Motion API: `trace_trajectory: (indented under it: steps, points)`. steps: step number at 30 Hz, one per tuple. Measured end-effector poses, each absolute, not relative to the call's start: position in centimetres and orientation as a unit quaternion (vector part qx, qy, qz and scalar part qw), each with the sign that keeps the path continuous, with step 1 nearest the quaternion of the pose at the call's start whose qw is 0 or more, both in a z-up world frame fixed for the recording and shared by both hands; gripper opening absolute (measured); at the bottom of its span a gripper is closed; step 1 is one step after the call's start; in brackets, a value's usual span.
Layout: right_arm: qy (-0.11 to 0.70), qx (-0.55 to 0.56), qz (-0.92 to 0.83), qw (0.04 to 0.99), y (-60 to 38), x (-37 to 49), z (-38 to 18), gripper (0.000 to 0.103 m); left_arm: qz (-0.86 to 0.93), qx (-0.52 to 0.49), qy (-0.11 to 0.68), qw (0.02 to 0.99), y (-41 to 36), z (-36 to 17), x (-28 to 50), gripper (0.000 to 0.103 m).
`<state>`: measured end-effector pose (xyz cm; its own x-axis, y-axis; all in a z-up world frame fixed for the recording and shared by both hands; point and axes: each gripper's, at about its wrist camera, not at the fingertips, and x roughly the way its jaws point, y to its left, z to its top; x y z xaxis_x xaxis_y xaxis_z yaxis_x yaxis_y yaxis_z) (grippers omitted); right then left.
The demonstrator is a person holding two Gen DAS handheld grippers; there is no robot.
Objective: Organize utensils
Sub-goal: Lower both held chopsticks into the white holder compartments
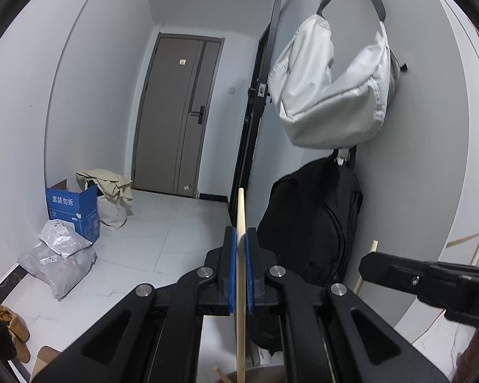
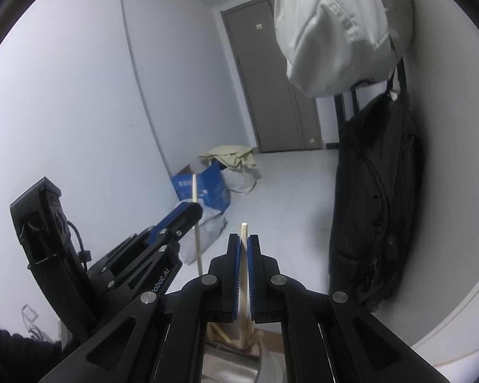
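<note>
Left gripper [image 1: 239, 242] clamps chopstick [image 1: 241, 210] | right gripper [image 2: 245, 245] clamps second chopstick [image 2: 244, 233]

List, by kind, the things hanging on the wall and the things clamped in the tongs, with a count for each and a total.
Wooden sticks clamped in tongs: 2 (left tongs' stick, right tongs' stick)
Pale grey bags on the wall: 1
Black bags on the wall: 1
Total: 4

wooden stick [image 1: 241, 287] bottom cut off, utensil container [image 2: 268, 364] perhaps mostly hidden
</note>
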<state>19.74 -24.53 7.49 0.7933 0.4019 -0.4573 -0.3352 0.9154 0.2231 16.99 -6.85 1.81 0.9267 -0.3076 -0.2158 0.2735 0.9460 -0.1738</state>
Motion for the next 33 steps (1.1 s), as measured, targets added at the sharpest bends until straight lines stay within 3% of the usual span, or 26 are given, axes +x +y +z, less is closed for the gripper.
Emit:
trace_trajectory:
  steps: [33]
  points:
    - [0.294, 0.074, 0.218, 0.928, -24.1, 20.4, 2.4, 0.004, -0.208, -0.014, 0.185, 0.96, -6.5, 0.8, 14.7, 0.001]
